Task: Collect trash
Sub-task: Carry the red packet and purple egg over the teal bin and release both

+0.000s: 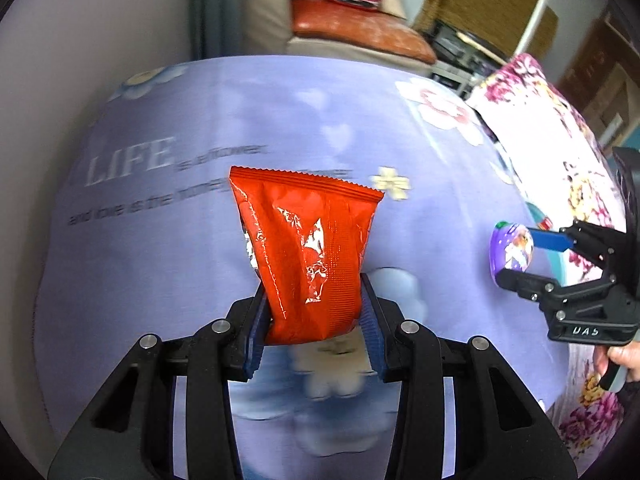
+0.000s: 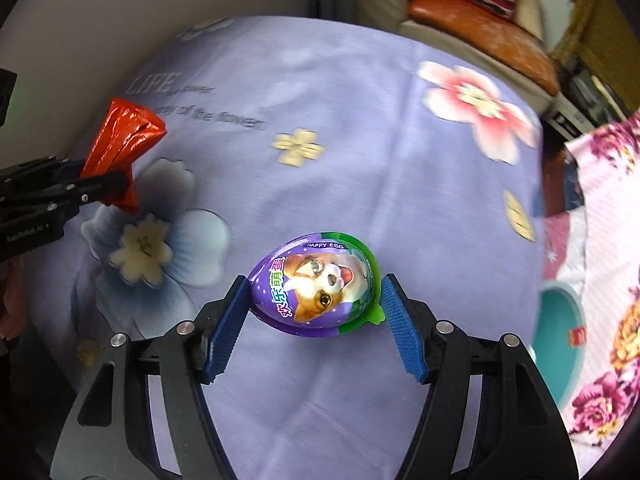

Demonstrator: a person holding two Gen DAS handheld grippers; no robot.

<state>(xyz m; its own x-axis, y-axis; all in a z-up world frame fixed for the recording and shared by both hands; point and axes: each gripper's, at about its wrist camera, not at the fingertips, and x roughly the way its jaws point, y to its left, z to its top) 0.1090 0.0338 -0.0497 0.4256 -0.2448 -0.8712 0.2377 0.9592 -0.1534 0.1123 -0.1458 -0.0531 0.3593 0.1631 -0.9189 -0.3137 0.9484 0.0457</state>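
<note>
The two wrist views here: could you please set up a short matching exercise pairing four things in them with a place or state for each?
Things:
1. red snack packet
2. egg-shaped toy pack
3. teal bowl
4. orange cushion

Places or states:
A. on the pale seat beyond the bed
B. clamped in the left gripper
C. partly under the floral quilt
D. clamped in the right gripper

Pairs: 1-B, 2-D, 3-C, 4-A
</note>
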